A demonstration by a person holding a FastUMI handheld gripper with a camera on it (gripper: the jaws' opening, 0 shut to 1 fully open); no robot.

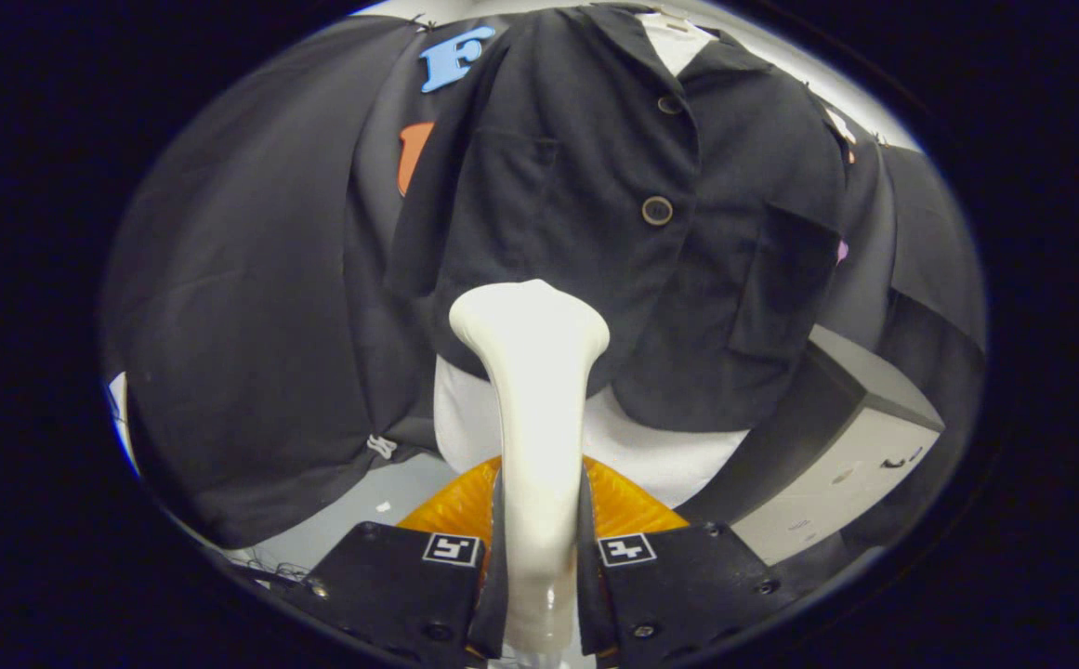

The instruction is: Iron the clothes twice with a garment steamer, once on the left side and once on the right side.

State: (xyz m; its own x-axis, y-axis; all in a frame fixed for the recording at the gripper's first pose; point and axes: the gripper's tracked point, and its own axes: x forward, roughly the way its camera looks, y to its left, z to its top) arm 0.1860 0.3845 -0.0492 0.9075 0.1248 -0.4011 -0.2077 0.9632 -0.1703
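1. the gripper [539, 557] has its two fingers [409, 595] clenched on the handle of the white garment steamer [532, 409], one finger pressing each side, so the steamer stands up between them with its flared head pointing ahead.
2. the black jacket [613, 223] hangs on a white form [669, 455] just beyond the steamer head; the head sits low against the jacket's front, near the hem and a little to one side of the row of buttons [657, 210]. i cannot tell whether it is touching the cloth.
3. an orange object [627, 506] lies below, behind the fingers, on the tabletop [353, 511].
4. judged from this, a steaming pass is at its low end or its start. the next move calls for a steady grip and a straight run along one front panel, head close to the cloth.
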